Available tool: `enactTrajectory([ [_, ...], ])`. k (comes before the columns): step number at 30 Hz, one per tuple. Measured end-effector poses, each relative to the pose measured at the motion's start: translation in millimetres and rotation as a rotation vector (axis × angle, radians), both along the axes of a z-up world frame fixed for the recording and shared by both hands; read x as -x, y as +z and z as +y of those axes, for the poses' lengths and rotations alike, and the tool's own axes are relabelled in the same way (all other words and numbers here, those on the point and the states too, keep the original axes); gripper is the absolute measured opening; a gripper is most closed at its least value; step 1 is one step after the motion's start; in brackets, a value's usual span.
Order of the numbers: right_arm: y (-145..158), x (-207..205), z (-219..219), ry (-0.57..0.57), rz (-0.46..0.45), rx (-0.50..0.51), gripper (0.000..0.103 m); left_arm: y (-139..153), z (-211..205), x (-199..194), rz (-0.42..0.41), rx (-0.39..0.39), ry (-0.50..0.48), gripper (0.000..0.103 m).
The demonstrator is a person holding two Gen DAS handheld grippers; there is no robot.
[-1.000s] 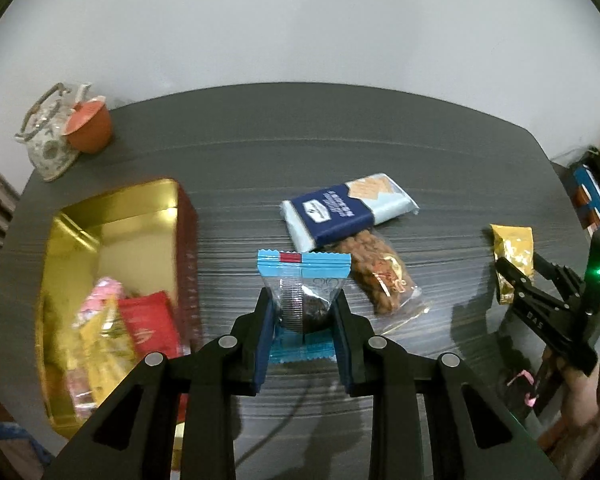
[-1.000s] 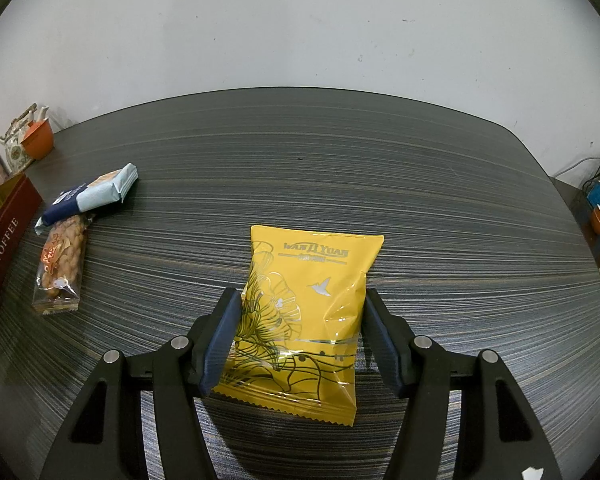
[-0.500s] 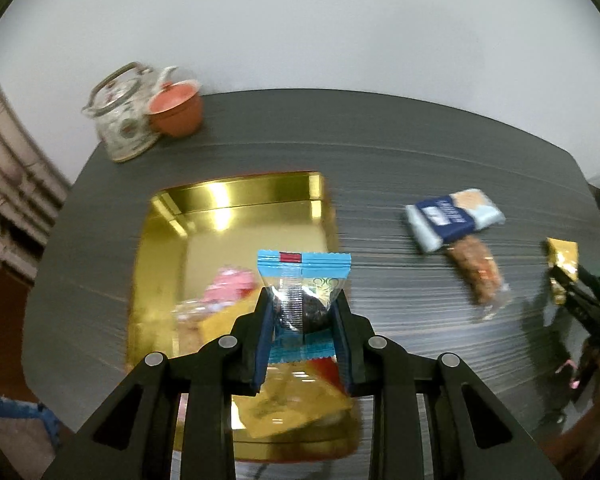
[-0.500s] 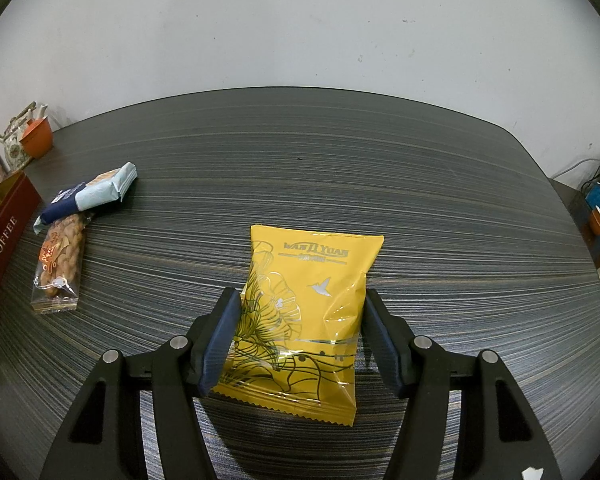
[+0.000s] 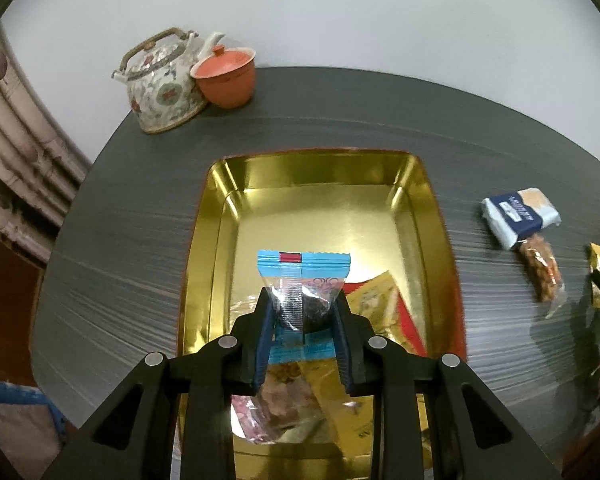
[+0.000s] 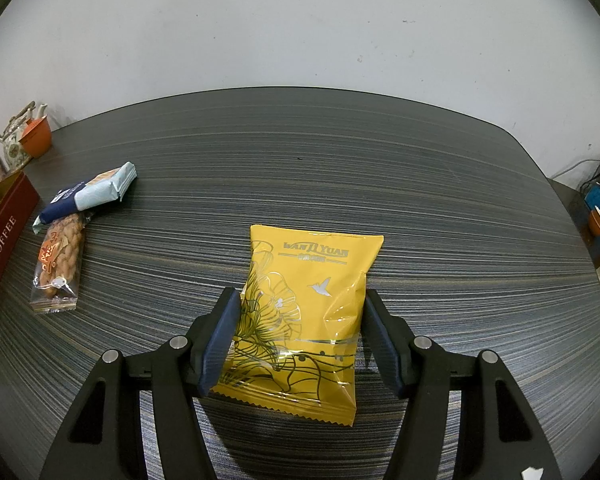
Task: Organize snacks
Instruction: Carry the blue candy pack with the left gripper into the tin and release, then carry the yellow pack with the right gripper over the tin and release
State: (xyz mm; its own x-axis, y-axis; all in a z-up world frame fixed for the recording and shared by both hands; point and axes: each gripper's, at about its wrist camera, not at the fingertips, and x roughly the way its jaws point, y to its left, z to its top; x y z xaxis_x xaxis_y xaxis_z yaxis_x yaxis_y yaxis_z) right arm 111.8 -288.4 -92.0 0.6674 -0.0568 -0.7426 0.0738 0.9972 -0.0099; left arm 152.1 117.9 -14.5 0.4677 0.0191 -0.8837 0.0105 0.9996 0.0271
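Blue-and-clear snack packet (image 5: 303, 300), dark filling inside, pinched at mid-height in the left claw (image 5: 303, 334), top crimp sticking up past the pads. Directly beneath and ahead of that claw: gold-lined toffee tin (image 5: 324, 208), open, far half bare, near half already heaped with red, gold and pink wrappers. Packet hanging above that heap, not yet touching it.

Off to the right of the left claw, on the dark striped bench (image 5: 148, 216): navy-and-pale-blue biscuit pack (image 5: 520, 216), with a clear bag of fried twists (image 5: 542, 272) touching its near edge. Far beyond the tin, at the bench's back corner: floral teapot (image 5: 164, 84) and orange lidded cup (image 5: 226, 76), touching each other.

Right claw (image 6: 302, 334) clamped on the lower half of a yellow pastry pouch (image 6: 306, 320), pads pressing both side edges, foil puckered at the right pad; pouch tilted up off the bench. Tin's red wall far to its left.

Likely step: release of the blue packet into the tin.

Risks, as judged from here:
- Packet let go above the heap rather than the bare half — could slide off the slippery wrappers and end askew.
- Thin film catching on a pad at release, dragging back out with the claw.
- Left view smeared by motion; a drop made on the move could throw the packet toward the tin's rim.
- Yellow pouch held only by its edges; could sag or slip out.
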Motion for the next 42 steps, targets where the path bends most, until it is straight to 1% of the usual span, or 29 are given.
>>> enactTrajectory([
  [3, 0.4, -0.6, -0.5, -0.004, 0.000, -0.001, 0.058, -5.1, 4.2, -0.9, 0.004, -0.010, 0.006, 0.028],
  [7, 1.0, -1.4, -0.9, -0.012, 0.000, -0.002, 0.058, -9.8, 8.9, -1.8, 0.013, -0.004, 0.019, 0.029],
  [13, 2.5, 0.4, 1.6, -0.034, -0.003, -0.006, 0.056, -14.5, 15.5, -1.2, 0.028, 0.016, 0.029, 0.031],
  [16, 3.7, 0.8, 1.0, -0.051, 0.001, -0.015, 0.054, -15.3, 17.3, -0.4, 0.032, 0.013, 0.034, 0.038],
  [18, 6.4, 1.6, 2.0, -0.062, 0.001, -0.012, 0.052, -14.0, 18.8, 1.0, 0.031, 0.010, 0.041, 0.052],
  [20, 8.2, 1.3, 3.0, -0.068, 0.007, -0.008, 0.052, -11.3, 21.1, 3.4, 0.017, 0.014, 0.042, 0.061],
  [21, 8.7, 1.3, 3.9, -0.071, 0.008, -0.001, 0.052, -9.9, 22.1, 4.8, 0.012, 0.015, 0.042, 0.064],
  [24, 10.8, 1.8, 7.2, -0.072, 0.014, 0.023, 0.052, -4.1, 24.2, 11.0, -0.007, 0.005, 0.035, 0.066],
  [28, 17.5, 4.2, 15.4, -0.063, 0.014, 0.029, 0.052, 4.0, 27.0, 20.7, -0.036, 0.004, 0.026, 0.069],
  [32, 31.0, 7.9, 32.8, -0.019, -0.008, 0.027, 0.052, 12.1, 29.6, 32.4, -0.071, -0.011, 0.021, 0.072],
  [35, 43.9, 7.6, 56.6, 0.039, -0.031, 0.016, 0.052, 16.1, 32.0, 41.1, -0.086, -0.011, 0.020, 0.074],
  [42, 74.5, 3.5, 128.5, 0.218, -0.069, -0.011, 0.052, 22.2, 43.0, 65.2, -0.102, -0.026, 0.023, 0.074],
])
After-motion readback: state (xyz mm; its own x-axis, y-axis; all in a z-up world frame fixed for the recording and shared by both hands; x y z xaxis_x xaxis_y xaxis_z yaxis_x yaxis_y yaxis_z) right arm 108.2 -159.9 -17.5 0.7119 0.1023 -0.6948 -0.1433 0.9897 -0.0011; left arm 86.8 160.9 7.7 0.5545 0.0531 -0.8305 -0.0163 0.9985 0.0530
